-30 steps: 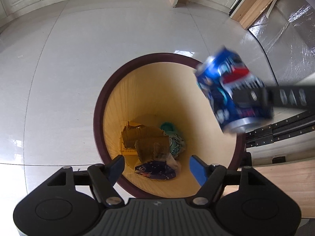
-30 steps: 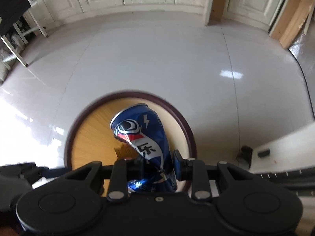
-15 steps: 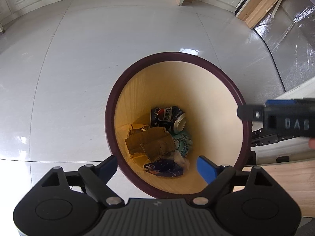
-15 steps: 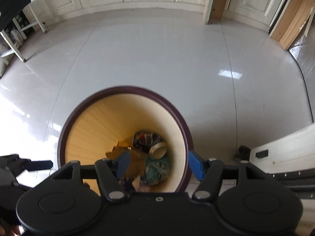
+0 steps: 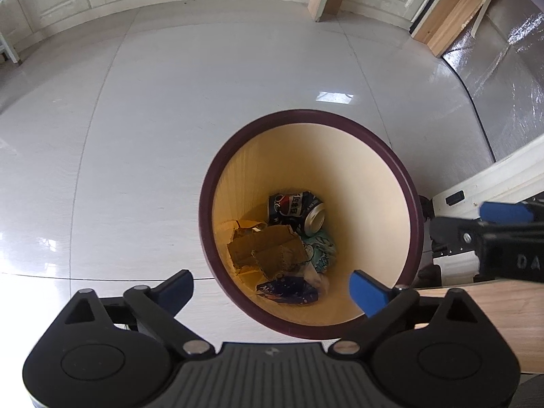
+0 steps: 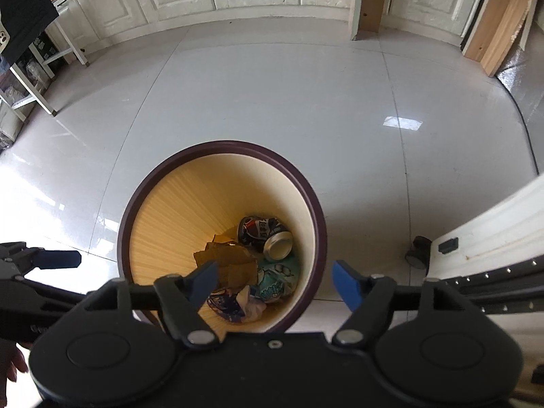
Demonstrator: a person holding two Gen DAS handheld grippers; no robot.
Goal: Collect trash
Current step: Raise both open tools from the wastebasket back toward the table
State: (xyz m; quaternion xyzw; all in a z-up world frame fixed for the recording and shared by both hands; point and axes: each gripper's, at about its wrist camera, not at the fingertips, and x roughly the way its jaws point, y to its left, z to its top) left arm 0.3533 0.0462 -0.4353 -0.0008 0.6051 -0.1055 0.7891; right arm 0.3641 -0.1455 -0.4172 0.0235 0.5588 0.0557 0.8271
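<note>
Above the round bin (image 5: 413,200), both grippers hang empty: the left gripper (image 5: 272,285) and the right gripper (image 6: 273,280) have just been opening, fingers apart with nothing between them. At the bin's bottom the blue cola can (image 6: 263,233) lies on its side, beside torn cardboard (image 5: 265,251) and crumpled wrappers (image 6: 277,278).

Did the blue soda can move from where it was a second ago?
Yes. The blue can dropped from the right gripper, whose jaws have just been opening, and now lies at the bottom of the bin.
</note>
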